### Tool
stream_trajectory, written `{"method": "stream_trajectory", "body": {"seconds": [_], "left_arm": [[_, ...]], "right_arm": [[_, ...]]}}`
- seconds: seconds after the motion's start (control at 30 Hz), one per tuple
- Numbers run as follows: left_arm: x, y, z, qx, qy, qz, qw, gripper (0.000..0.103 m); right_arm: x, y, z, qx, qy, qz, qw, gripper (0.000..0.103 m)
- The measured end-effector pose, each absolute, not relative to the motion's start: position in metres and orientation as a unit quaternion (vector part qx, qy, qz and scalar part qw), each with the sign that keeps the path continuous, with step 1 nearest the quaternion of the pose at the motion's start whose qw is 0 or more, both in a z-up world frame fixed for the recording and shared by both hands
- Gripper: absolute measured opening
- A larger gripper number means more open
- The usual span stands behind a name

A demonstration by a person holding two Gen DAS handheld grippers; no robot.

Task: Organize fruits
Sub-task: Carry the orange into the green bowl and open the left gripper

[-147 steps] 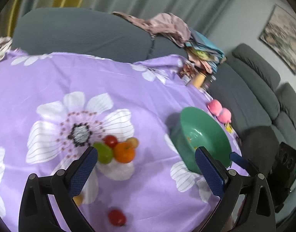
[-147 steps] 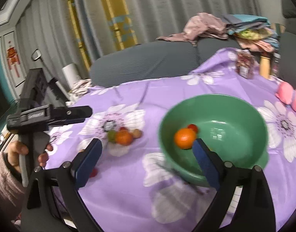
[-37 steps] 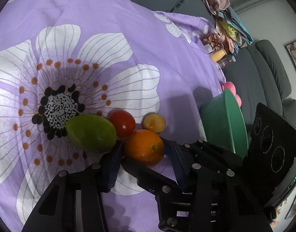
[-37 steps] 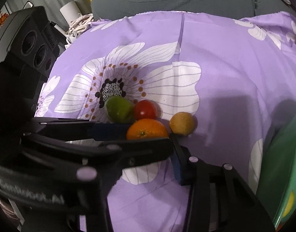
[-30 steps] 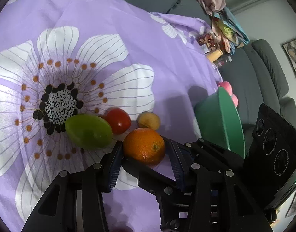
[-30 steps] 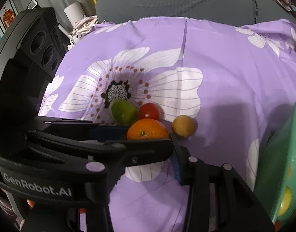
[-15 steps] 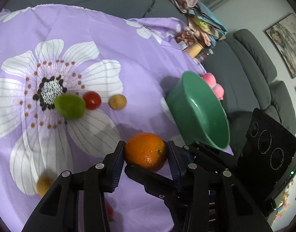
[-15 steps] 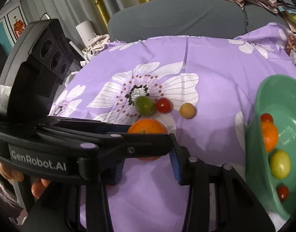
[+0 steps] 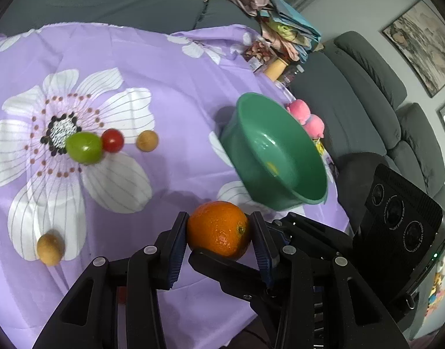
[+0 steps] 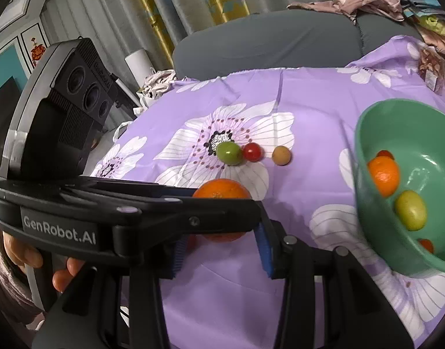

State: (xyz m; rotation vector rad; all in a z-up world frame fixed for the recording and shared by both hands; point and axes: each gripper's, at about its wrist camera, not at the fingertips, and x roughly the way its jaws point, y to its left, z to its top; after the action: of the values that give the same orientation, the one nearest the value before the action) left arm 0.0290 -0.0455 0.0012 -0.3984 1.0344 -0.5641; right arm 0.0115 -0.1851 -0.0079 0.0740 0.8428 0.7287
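Orange (image 9: 218, 228), firm and round, is being held across its middle by the closed left gripper (image 9: 219, 240) beside the green bowl (image 9: 292, 187); the right gripper (image 10: 221, 250) is being kept open, empty.

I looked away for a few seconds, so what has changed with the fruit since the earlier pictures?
The left claw closed on the orange that lay beside the green fruit, then lifted it away towards the green bowl. The right claw appears to bracket the same orange. The green fruit, red tomato and small brown fruit stayed on the cloth.
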Motion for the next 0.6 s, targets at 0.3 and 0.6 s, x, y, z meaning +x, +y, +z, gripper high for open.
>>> {"method": "stream_trajectory", "body": {"seconds": [0.3,0.6], "left_arm": [[0.039,-0.074,0.022,-0.163,0.467,-0.287,0.820,0.042],[0.060,-0.118,0.036,-0.140,0.457,-0.330,0.814,0.042]], "right_arm": [[0.012,-0.211,0.010,0.042,0.366,0.324,0.871,0.042],[0.020,-0.250,0.024,0.056,0.339,0.283,0.896,0.042]]}}
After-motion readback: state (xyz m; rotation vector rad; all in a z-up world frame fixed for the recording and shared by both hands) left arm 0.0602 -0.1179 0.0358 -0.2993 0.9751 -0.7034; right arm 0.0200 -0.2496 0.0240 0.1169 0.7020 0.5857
